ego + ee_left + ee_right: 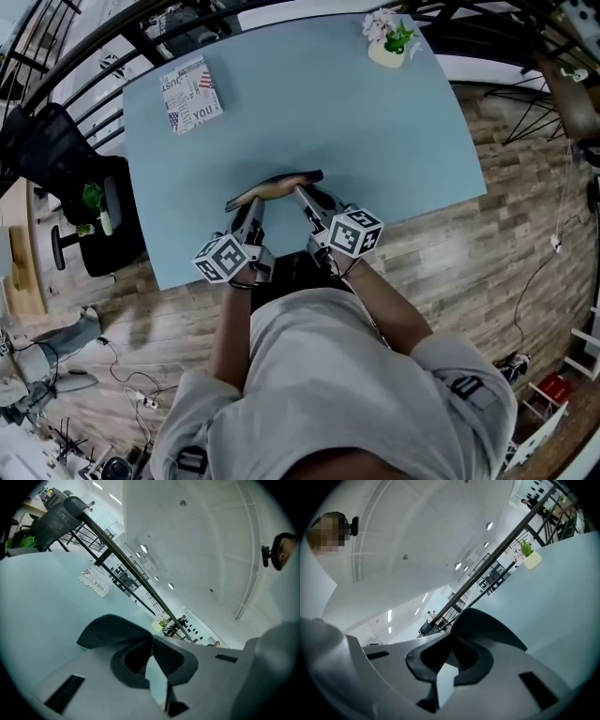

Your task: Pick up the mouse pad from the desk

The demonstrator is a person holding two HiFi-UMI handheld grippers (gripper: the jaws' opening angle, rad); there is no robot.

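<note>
My left gripper [152, 645] is pinched tight on the mouse pad [110, 629], and my right gripper [452, 651] is clamped on the same near edge. I judge that two bites are used so the floppy sheet is shared between them instead of drooping from one. The pad juts toward twelve o'clock from both, apparently clear of the desk [394, 141]. A booklet [191, 94] lies at eleven o'clock and a flower pot [387, 42] at one, both well apart.
</note>
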